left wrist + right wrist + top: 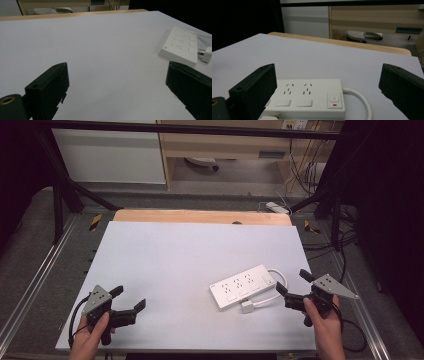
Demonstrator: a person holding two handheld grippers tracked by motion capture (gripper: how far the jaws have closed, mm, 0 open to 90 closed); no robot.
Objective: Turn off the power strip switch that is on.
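A white power strip (242,286) lies flat on the white table top (175,260), right of centre, with its white cable (280,280) looped beside it and its white plug (247,307) resting just in front. My right gripper (294,283) hovers open just right of the strip, which lies close ahead as the power strip (312,100) between its jaws. My left gripper (128,297) is held open near the front left corner, empty, and from it the power strip (181,46) and the plug (207,54) appear far off to the right.
A wooden strip (202,216) edges the far side of the table. Metal rails (30,285) run along both sides. Beyond stand a white cabinet (110,155), wooden shelving (225,145) and loose cables (305,170) on the floor.
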